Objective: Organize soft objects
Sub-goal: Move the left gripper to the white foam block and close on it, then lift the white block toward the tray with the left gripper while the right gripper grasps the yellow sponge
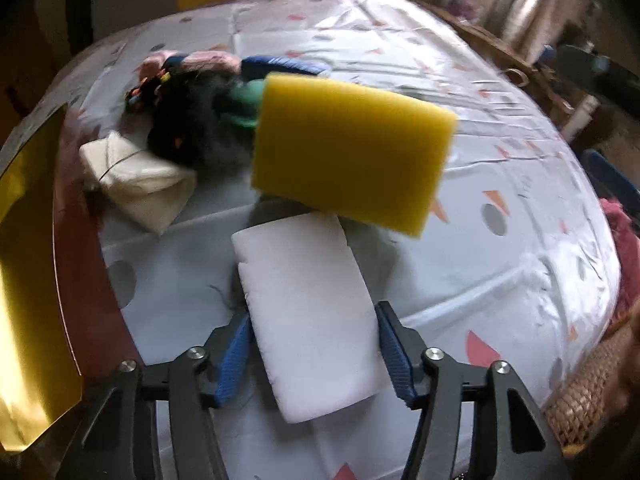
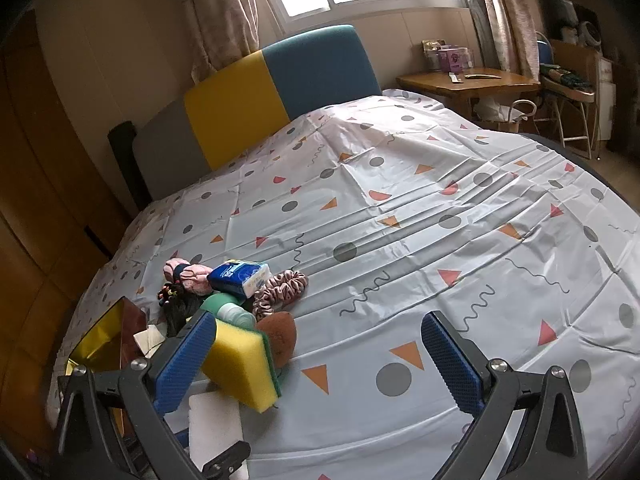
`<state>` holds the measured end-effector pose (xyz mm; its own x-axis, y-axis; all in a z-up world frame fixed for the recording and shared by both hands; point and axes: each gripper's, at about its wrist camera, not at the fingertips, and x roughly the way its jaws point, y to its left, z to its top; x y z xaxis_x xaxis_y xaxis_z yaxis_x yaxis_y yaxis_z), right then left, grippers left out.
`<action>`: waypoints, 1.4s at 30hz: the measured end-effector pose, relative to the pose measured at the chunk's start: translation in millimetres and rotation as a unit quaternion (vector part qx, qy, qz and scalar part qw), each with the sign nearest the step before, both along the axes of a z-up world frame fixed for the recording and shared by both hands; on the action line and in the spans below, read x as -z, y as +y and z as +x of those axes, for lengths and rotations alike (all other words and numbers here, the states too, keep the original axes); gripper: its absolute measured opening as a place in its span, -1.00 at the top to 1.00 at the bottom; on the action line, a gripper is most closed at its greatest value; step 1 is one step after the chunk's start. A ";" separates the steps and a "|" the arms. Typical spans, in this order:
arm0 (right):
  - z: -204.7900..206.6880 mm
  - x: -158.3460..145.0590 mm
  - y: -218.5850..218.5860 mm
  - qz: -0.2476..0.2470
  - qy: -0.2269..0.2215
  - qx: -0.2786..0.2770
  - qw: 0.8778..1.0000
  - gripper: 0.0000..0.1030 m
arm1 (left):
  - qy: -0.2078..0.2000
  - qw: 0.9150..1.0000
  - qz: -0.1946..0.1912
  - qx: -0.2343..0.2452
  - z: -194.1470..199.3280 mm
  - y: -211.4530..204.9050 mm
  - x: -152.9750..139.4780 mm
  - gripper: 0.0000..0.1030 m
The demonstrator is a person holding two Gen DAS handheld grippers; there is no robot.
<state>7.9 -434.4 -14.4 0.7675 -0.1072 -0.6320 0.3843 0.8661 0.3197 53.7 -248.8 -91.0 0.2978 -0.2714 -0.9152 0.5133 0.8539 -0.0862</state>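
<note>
A white foam block (image 1: 308, 312) lies on the patterned bed sheet (image 1: 500, 280). My left gripper (image 1: 314, 360) points down over it, and its blue pads (image 1: 236, 360) touch the block's two long sides. A yellow sponge (image 1: 352, 152) leans tilted on the block's far end. In the right wrist view this sponge (image 2: 244, 364) shows a green scouring side and sits just outside the left finger of my right gripper (image 2: 318, 320). That gripper is open and holds nothing. The white block (image 2: 216, 420) shows at the lower left.
Behind the sponge is a pile: a black fluffy item (image 1: 188, 132), a cream pouch (image 1: 136, 176), a blue tissue pack (image 2: 240, 276), a pink striped scrunchie (image 2: 280, 288) and a brown puff (image 2: 280, 336). A gold-lined box (image 1: 28, 280) stands left. A woven basket (image 1: 580, 400) is at the right edge.
</note>
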 end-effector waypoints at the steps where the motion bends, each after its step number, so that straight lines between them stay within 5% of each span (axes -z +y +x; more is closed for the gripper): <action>1: -0.2 0.3 -0.4 0.000 0.001 0.002 1.000 -1.00 | -0.007 1.000 0.003 0.018 -4.5 -0.3 0.0 -0.12; 11: 7.2 11.2 0.7 0.026 0.032 -0.021 0.999 -1.00 | -0.043 0.996 -0.008 0.078 -35.8 36.5 6.2 -0.17; 17: 27.5 12.7 31.2 -0.008 0.075 -0.119 0.990 -1.00 | -0.053 0.993 -0.011 0.101 -38.4 48.5 5.6 -0.14; 21: 50.1 6.5 71.3 -0.126 0.114 -0.216 0.961 -0.99 | -0.053 0.993 -0.018 0.105 -44.3 65.6 2.7 -0.13; 27: 73.3 27.9 132.7 -0.293 0.176 -0.339 0.877 -0.99 | -0.058 0.991 -0.032 0.112 -50.4 83.7 1.5 -0.13; 31: 84.5 53.5 153.8 -0.355 0.203 -0.371 0.834 -0.99 | -0.059 0.991 -0.038 0.114 -52.7 90.7 -0.7 -0.13; 32: 86.5 60.4 157.9 -0.368 0.209 -0.376 0.824 -0.95 | -0.060 0.991 -0.042 0.114 -53.9 92.3 -1.9 -0.13; 34: 91.5 72.4 163.1 -0.387 0.220 -0.375 0.813 -0.58 | -0.062 0.990 -0.054 0.117 -56.0 97.5 -7.0 -0.13; 36: 94.3 75.7 161.4 -0.392 0.217 -0.363 0.817 -0.30 | -0.063 0.989 -0.063 0.119 -58.3 101.6 -12.6 -0.13; 42: 93.9 42.3 139.0 -0.323 0.162 -0.323 0.875 -0.25 | -0.070 0.982 -0.127 0.123 -70.4 113.7 -44.4 -0.13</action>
